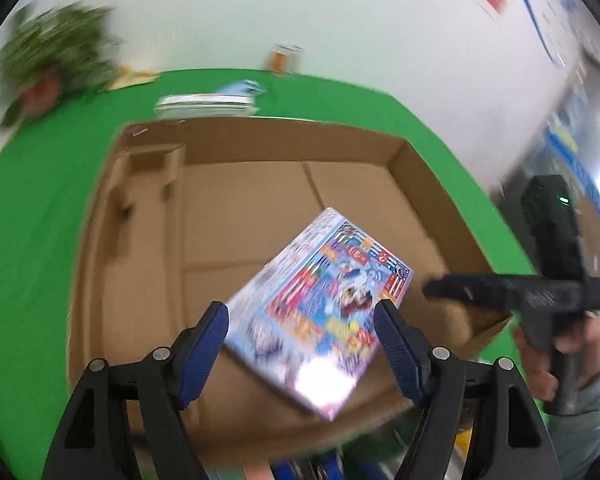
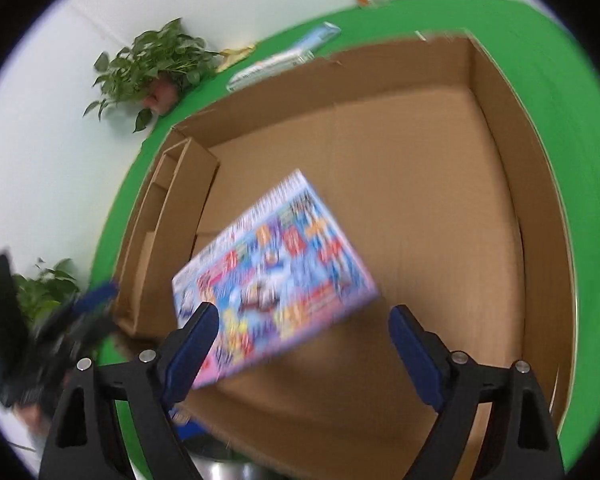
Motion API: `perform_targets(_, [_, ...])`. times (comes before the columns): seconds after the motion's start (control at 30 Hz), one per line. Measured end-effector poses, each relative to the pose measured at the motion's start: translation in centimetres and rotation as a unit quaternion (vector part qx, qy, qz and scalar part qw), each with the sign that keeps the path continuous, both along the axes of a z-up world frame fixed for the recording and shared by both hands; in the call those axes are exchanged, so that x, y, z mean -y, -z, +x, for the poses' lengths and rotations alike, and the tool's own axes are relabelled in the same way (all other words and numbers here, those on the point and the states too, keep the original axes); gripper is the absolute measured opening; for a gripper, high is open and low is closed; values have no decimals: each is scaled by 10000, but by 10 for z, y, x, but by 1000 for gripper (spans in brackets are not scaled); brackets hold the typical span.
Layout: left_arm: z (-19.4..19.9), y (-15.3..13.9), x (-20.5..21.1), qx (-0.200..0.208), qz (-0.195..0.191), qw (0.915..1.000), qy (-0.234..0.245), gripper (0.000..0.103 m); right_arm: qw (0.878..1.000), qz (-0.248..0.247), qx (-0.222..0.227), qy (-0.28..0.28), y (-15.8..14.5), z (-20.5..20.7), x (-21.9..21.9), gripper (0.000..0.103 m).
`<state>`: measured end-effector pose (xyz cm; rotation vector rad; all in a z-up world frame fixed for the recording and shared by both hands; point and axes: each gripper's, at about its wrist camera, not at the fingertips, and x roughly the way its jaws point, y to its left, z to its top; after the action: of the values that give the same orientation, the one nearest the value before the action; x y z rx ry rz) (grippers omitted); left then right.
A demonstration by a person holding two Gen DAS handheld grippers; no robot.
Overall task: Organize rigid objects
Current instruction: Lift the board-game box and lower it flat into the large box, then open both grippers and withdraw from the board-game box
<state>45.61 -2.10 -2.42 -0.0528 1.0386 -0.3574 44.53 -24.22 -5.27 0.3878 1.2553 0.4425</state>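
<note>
Colourful flat box (image 1: 320, 312) tilted over cardboard box (image 1: 420, 184) on table (image 1: 32, 216). Left tongs (image 1: 302, 344), right tongs (image 2: 304, 348) both apart, gripping nothing. Risk: box lands askew, corner dents.

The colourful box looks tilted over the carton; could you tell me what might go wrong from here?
1. The colourful box lies tilted in the cardboard carton, apparently gripped by neither open gripper; it may land askew.
2. The left gripper and right gripper work close together and could collide.
</note>
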Motion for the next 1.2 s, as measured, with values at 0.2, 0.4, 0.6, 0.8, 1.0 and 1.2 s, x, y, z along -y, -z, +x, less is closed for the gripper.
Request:
perform_targets(0.2, [69,42,28,-761,622,9944,390,73,9978,148,-650,-69,30,-7,-18,69])
perform_targets(0.4, [87,67,36,-1376,766,9858,580,72,9951,398,-896,161,51,-1,-37,41])
perform_targets(0.6, [86,39,22,-1285,850,9870,454,63,9968,257,-760,-33,46,5,-61,41])
perform_targets(0.8, [76,-9,-5,-946,921,9912,88,60,9970,309,-626,-340,40,10,-81,41])
perform_targets(1.0, [56,-19,-8,-1067,1087,9882,183,59,9969,257,-558,-482,38,22,-93,42])
perform_targets(1.2, [47,-35,-27,-966,684,9930,-30,59,9964,86,-483,-688,38,22,-105,42])
